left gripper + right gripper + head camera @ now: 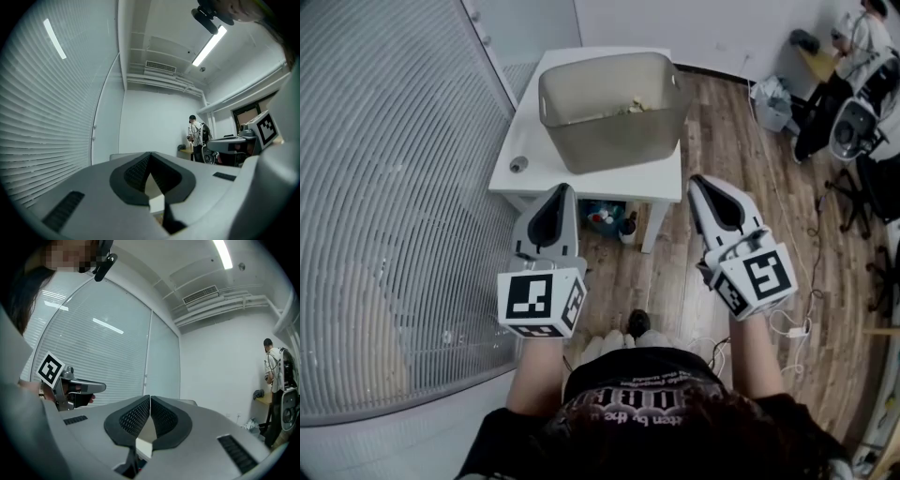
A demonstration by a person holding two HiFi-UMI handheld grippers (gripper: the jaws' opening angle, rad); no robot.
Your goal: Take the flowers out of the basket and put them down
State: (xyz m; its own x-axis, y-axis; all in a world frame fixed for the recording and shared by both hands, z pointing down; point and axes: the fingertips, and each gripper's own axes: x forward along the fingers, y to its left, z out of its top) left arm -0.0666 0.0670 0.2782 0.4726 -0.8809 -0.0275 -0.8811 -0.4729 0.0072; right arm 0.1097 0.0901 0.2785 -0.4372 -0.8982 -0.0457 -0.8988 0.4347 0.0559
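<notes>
A grey plastic basket [614, 112] stands on a small white table [581, 173] ahead of me. Pale flowers [630, 107] lie at its bottom, mostly hidden by its walls. My left gripper [561, 191] is held up short of the table's near edge, jaws shut with nothing between them. My right gripper [697, 183] hangs level with it to the right of the table, also shut and empty. In the left gripper view the left gripper's pads [140, 171] meet at a thin seam; in the right gripper view the right gripper's pads [161, 417] do the same.
A curved wall of white blinds [384, 187] runs along the left. A small round object [518, 164] sits on the table's left corner. Things lie under the table [607, 217]. A person [862, 37] and office chairs [853, 127] are at the far right on the wooden floor [741, 178].
</notes>
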